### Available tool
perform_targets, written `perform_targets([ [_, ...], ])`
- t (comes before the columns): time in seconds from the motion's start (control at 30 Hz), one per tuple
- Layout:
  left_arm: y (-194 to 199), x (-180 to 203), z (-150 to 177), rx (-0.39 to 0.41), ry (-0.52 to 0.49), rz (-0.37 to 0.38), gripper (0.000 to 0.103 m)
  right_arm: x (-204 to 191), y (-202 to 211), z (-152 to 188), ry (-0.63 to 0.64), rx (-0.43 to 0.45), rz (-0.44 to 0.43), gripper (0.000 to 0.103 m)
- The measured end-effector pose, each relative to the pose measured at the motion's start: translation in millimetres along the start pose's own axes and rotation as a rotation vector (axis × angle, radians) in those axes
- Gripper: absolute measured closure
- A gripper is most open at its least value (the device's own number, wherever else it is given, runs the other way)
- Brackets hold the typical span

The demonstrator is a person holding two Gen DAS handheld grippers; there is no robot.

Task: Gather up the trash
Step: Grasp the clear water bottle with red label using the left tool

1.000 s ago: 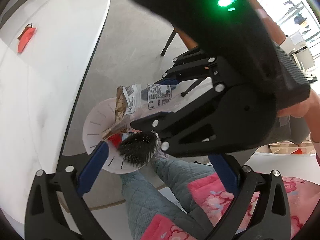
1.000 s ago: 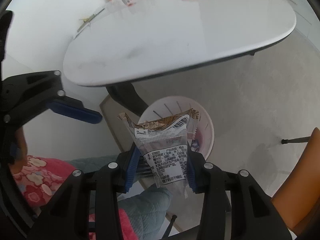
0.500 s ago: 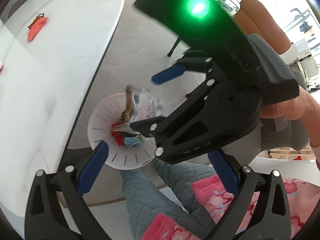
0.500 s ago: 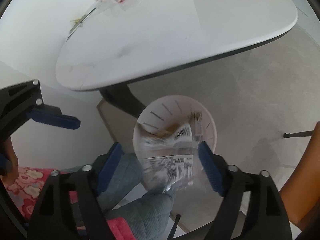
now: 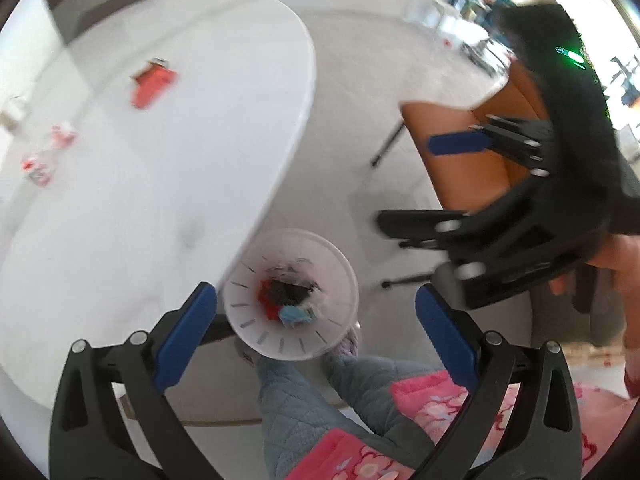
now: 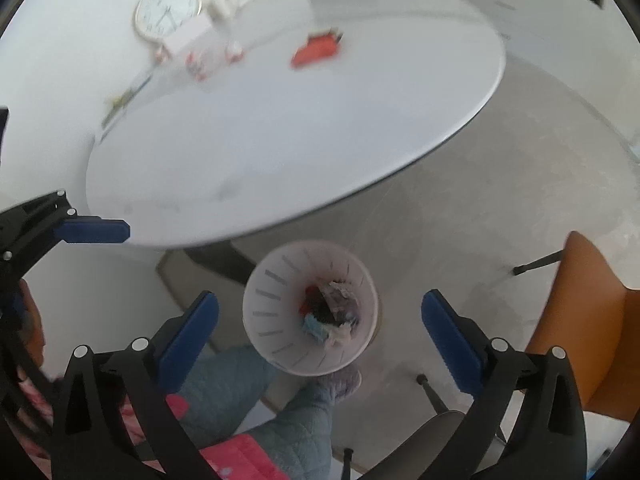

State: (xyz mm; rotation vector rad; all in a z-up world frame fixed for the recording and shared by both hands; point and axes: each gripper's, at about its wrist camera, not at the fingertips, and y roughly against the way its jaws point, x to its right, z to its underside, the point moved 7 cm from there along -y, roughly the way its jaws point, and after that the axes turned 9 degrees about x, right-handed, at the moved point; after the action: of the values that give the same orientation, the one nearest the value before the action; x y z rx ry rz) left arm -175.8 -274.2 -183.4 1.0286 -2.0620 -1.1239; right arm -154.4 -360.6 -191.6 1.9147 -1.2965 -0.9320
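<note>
A white slotted waste basket [image 5: 256, 322] [image 6: 266, 296] stands on the floor by the table edge, holding mixed trash [image 5: 288, 300] [image 6: 328, 314], with a clear snack wrapper [image 6: 340, 290] on top. My left gripper [image 5: 316, 336] hangs open above the basket, and nothing is between its blue pads. My right gripper [image 6: 320, 338] is also over the basket; its jaws are opening and they are empty. It shows blurred at the right in the left wrist view [image 5: 436, 184]. On the white table [image 5: 160, 184] [image 6: 300, 140] lie a red wrapper [image 5: 154, 82] [image 6: 316, 50] and small wrappers [image 5: 48, 152] [image 6: 208, 58].
A round clock [image 6: 168, 10] lies at the table's far side. An orange chair [image 5: 472, 160] [image 6: 580, 320] stands on the grey floor right of the basket. A person's legs in blue quilted trousers [image 5: 304, 400] [image 6: 296, 432] are just behind the basket.
The right gripper's jaws spread and let go of the clear snack wrapper, which dropped into the basket. Both grippers rose away from the basket, and more of the table came into view.
</note>
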Motion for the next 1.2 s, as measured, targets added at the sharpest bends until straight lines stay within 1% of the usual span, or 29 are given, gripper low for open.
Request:
perform_targets([
  [0.1, 21.9, -11.9, -9.4, 0.041, 0.062, 0.003, 0.008, 2.5, 23.8, -18.2, -0.006, 0.056, 0.039, 0.002],
  [0.17, 32.3, -16.9, -10.6, 0.066, 0.075, -0.01, 0.008, 5.4, 38.0, -29.9, -0.018, 0.099, 0.055, 0.002],
  [0.23, 44.6, -26.5, -15.1, 0.095, 0.077, -0.054, 0.008, 6.9, 52.3, -42.9, -0.035, 0.141, 0.064, 0.002],
  [0.33, 59.3, -42.5, -12.6, 0.127, 0.101, -0.105, 0.008, 9.4, 61.9, -55.2, -0.057, 0.176, 0.065, 0.002],
  [0.37, 61.5, -46.4, -11.1, 0.131, 0.11, -0.114, 0.008, 10.0, 63.5, -60.0, -0.068, 0.18, 0.066, 0.002],
  [0.57, 82.8, -98.0, -14.1, 0.167, 0.181, -0.158, 0.008, 5.7, 62.8, -82.2, -0.091, 0.207, 0.076, 0.002],
  [0.67, 86.3, -129.0, -15.7, 0.175, 0.199, -0.181, 0.008, -3.6, 54.0, -96.0, -0.109, 0.215, 0.084, 0.002],
  [0.73, 85.7, -157.3, -18.7, 0.181, 0.204, -0.196, 0.008, -9.9, 47.5, -104.2, -0.119, 0.214, 0.089, 0.002],
  [0.83, 86.5, -196.1, -23.2, 0.184, 0.168, -0.211, 0.008, -23.0, 31.8, -120.9, -0.142, 0.221, 0.1, 0.002],
  [0.93, 79.4, -240.5, -33.4, 0.179, 0.094, -0.234, 0.008, -39.3, 10.5, -140.9, -0.178, 0.224, 0.11, 0.002],
  [1.0, 70.4, -276.3, -43.0, 0.174, 0.031, -0.237, 0.008, -51.1, -5.9, -154.1, -0.191, 0.223, 0.101, 0.002],
  [1.07, 59.8, -308.5, -52.6, 0.169, -0.014, -0.241, 0.008, -60.7, -26.5, -167.5, -0.187, 0.205, 0.117, 0.002],
  [1.13, 43.9, -348.5, -64.0, 0.143, -0.067, -0.244, 0.008, -69.1, -50.5, -182.3, -0.193, 0.184, 0.136, 0.002],
  [1.2, 28.7, -377.1, -74.9, 0.122, -0.121, -0.238, 0.008, -76.4, -75.9, -198.3, -0.227, 0.164, 0.138, 0.002],
])
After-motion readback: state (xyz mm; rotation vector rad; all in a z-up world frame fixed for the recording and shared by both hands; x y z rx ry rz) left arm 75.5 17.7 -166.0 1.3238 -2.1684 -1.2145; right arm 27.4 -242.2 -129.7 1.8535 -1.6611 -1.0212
